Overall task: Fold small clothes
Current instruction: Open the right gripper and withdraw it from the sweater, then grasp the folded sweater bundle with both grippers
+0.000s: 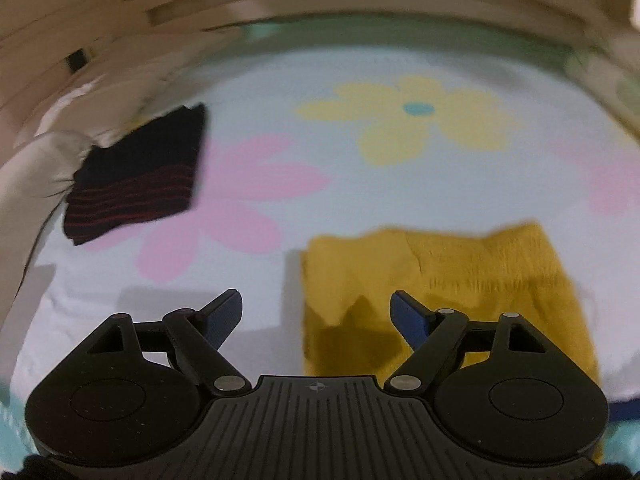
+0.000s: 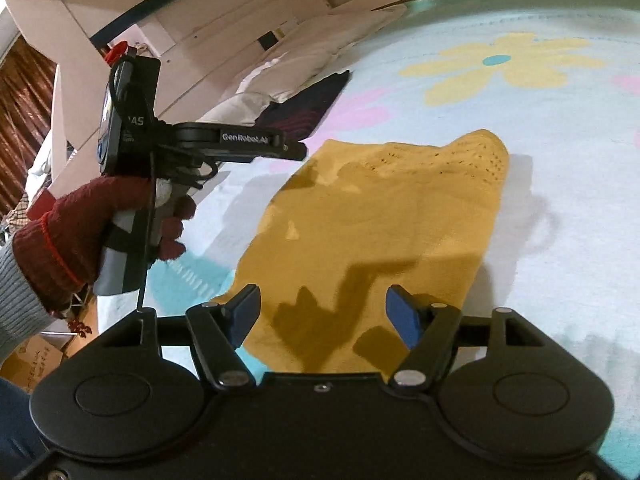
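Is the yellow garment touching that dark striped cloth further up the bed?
Apart. In the left wrist view a wide strip of flowered bedsheet lies bare between the yellow garment and the dark striped cloth.

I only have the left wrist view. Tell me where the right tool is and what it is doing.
Observer: The right tool hangs open over the near edge of the yellow garment, with nothing between its pads.
Operator: Now describe how the left tool looks from that side.
Observer: The left tool appears raised above the flowered sheet, by the garment's far left corner, not touching it.
Operator: Report what is holding it.
Observer: A hand in a dark red knit glove, with a grey sleeve behind it.
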Action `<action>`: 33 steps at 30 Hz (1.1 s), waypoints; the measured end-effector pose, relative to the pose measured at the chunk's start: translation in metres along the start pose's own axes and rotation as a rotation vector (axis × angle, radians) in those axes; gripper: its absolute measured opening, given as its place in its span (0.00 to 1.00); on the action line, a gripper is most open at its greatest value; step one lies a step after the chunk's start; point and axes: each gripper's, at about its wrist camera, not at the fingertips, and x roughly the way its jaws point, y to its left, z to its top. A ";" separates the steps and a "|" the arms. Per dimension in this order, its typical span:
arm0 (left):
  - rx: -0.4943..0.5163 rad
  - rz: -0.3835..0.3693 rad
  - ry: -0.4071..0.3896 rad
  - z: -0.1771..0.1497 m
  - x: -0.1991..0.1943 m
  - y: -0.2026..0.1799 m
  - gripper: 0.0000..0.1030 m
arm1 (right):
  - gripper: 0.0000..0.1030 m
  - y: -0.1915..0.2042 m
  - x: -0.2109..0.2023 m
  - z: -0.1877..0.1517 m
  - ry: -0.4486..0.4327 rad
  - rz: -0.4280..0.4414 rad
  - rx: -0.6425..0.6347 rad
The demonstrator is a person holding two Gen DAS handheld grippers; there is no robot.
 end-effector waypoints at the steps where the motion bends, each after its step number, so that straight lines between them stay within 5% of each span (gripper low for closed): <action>1: 0.023 0.017 0.017 -0.004 0.005 -0.003 0.78 | 0.72 0.001 0.001 0.000 -0.001 -0.009 -0.002; 5: -0.001 0.061 0.055 -0.020 0.021 0.006 0.80 | 0.78 0.000 0.000 0.003 -0.020 -0.051 -0.006; 9: -0.102 0.016 0.075 -0.021 0.022 0.025 0.82 | 1.00 -0.001 -0.004 0.007 -0.073 -0.113 -0.032; 20: -0.187 -0.063 0.081 -0.028 0.031 0.046 0.90 | 1.00 0.009 0.044 0.045 -0.070 -0.080 -0.152; 23: -0.205 -0.079 0.091 -0.029 0.034 0.051 0.95 | 1.00 -0.006 0.062 0.055 -0.039 -0.126 -0.105; 29: -0.225 -0.116 0.102 -0.033 0.035 0.059 0.95 | 1.00 -0.053 0.059 0.064 -0.039 -0.349 0.090; 33: -0.226 -0.128 0.092 -0.034 0.024 0.066 0.95 | 1.00 -0.072 0.029 0.052 -0.120 -0.287 0.221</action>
